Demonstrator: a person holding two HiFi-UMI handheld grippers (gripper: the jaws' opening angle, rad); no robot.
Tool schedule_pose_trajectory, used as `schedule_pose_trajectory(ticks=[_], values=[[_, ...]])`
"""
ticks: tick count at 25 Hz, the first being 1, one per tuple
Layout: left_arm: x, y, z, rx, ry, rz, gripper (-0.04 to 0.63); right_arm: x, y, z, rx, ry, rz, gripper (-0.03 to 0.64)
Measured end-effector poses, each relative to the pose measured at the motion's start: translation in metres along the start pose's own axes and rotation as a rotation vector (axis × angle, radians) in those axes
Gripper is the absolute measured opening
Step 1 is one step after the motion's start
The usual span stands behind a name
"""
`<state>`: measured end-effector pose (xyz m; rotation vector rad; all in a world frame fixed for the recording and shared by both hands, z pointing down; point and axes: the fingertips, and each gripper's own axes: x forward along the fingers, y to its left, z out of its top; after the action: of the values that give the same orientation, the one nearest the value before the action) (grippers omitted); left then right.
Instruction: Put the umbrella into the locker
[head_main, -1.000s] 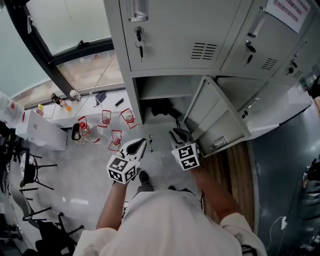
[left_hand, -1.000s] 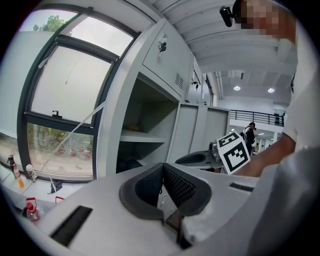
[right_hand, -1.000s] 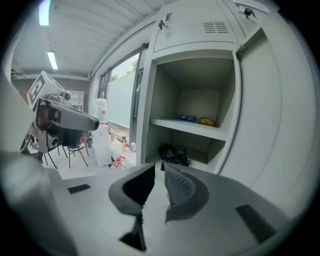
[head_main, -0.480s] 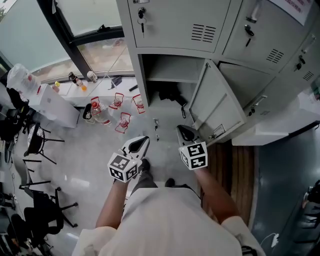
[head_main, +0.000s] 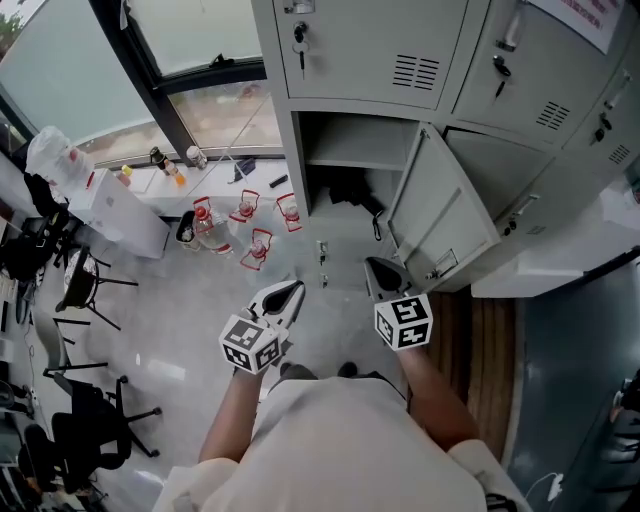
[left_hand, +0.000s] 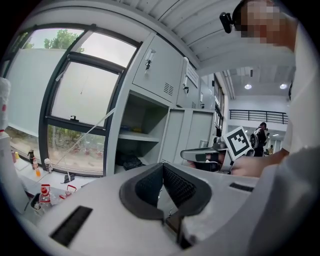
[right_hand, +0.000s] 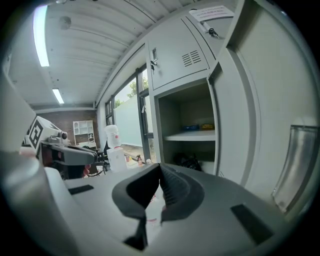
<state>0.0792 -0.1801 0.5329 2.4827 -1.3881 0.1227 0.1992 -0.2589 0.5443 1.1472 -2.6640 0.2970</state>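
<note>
The black umbrella (head_main: 350, 188) lies in the lower compartment of the open grey locker (head_main: 300, 160), under its shelf, with its strap hanging near the door (head_main: 440, 225). It also shows as a dark heap in the left gripper view (left_hand: 129, 161) and the right gripper view (right_hand: 189, 161). My left gripper (head_main: 292, 290) is shut and empty, held over the floor well short of the locker. My right gripper (head_main: 378, 268) is beside it, close to the door's lower edge; its jaws have just been closing with nothing between them and now stand shut.
Water bottles and red wire holders (head_main: 245, 222) stand on the floor left of the locker. A small object (head_main: 322, 255) lies in front of it. A white box (head_main: 120, 215) and chairs (head_main: 85, 290) are at the left. Closed lockers (head_main: 380, 50) sit above and right.
Both grippers have drawn back from the locker toward my body. The umbrella has stayed in the lower compartment.
</note>
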Motion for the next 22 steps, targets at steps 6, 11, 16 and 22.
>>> schedule_pose_trajectory(ticks=[6,11,16,22], values=[[-0.007,0.011,0.016,0.01,-0.012,-0.044,0.005,-0.001,0.015,0.019,-0.008,-0.02,-0.01,0.006],[-0.021,0.026,0.029,0.013,-0.026,-0.066,0.005,-0.008,0.031,0.032,-0.027,-0.035,-0.011,0.006],[-0.025,0.039,0.036,0.025,-0.043,-0.085,0.005,-0.014,0.033,0.04,-0.041,-0.06,-0.04,0.006],[-0.028,0.043,0.048,0.026,-0.071,-0.107,0.005,-0.017,0.04,0.05,-0.041,-0.084,-0.058,0.006]])
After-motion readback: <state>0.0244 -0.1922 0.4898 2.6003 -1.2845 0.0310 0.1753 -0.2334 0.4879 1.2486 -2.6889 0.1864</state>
